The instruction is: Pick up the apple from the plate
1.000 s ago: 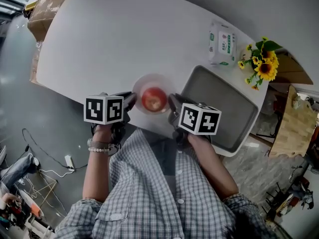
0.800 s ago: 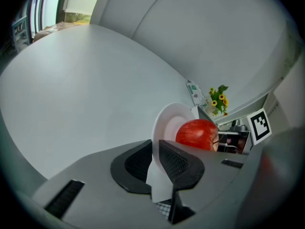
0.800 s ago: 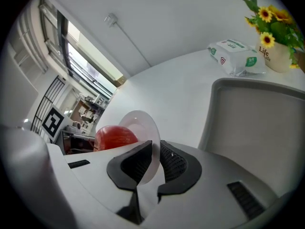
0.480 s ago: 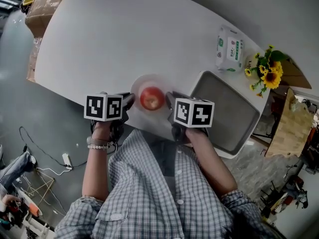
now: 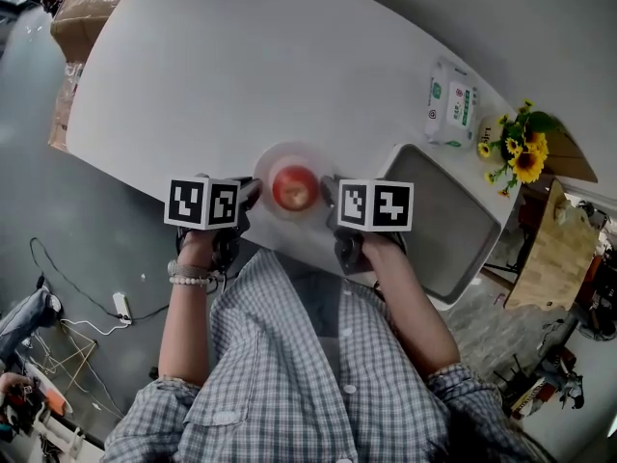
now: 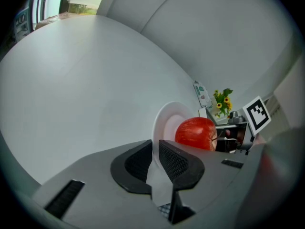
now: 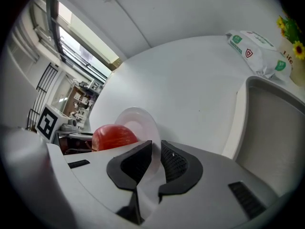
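Observation:
A red apple [image 5: 294, 187] lies on a small white plate [image 5: 273, 160] near the white table's front edge. My left gripper [image 5: 249, 193] is at the plate's left rim and my right gripper [image 5: 328, 193] at its right rim. In the left gripper view, the plate's rim [image 6: 164, 123] runs between the nearly closed pads of the left gripper [image 6: 155, 161], with the apple [image 6: 195, 132] just beyond. The right gripper view shows the same: the plate's rim [image 7: 138, 120] is pinched in the right gripper [image 7: 156, 163], and the apple [image 7: 113, 136] sits to the left.
A grey tray [image 5: 463, 230] lies right of the plate, close to the right gripper. Behind the tray are a pack of wipes [image 5: 451, 102] and a bunch of sunflowers [image 5: 521, 152]. A cardboard box [image 5: 87, 3] sits at the table's far left corner.
The right gripper has shifted a little up and left, closer against the plate's right rim. The left gripper, plate and apple have hardly moved.

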Available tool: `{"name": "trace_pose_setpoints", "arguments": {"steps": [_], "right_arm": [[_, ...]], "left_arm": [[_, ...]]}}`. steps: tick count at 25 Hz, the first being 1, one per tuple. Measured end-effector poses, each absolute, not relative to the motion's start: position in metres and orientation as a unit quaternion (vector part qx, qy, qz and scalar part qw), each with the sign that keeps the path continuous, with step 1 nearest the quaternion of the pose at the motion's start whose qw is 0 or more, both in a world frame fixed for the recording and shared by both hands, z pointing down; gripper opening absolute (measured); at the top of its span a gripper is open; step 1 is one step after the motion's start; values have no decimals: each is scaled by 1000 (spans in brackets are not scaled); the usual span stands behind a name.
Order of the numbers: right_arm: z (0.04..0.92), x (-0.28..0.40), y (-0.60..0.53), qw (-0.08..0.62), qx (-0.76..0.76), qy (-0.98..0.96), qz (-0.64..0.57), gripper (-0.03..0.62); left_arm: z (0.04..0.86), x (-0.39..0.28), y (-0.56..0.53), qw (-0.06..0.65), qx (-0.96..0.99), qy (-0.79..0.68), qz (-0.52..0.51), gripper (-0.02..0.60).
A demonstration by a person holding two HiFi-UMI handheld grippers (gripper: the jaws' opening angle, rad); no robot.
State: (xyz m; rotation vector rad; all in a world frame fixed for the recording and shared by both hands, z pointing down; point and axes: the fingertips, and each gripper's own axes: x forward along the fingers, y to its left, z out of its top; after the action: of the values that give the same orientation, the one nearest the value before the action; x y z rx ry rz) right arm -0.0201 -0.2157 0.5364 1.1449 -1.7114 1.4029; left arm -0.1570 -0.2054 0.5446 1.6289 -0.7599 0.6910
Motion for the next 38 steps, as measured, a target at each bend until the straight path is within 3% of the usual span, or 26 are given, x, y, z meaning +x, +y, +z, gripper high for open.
{"name": "trace_pose_setpoints", "arguments": {"steps": [15,27,33,38], "right_arm": [[544,-27,-226,319,420,-639,561,61],[528,-6,-253,314,444,-670,505,80],[515,9,-258,279,466,-689,479,80],[489,18,-257,221,476,-720,454,72]], "left_arm": [[549,-162,-207,584,694,-326,264,48],[544,-160,-208,596,696,-327,230,49],[540,-170,-212,579,702,-350,225,49],[520,-187,-219,518,726,-395,221,36]]}}
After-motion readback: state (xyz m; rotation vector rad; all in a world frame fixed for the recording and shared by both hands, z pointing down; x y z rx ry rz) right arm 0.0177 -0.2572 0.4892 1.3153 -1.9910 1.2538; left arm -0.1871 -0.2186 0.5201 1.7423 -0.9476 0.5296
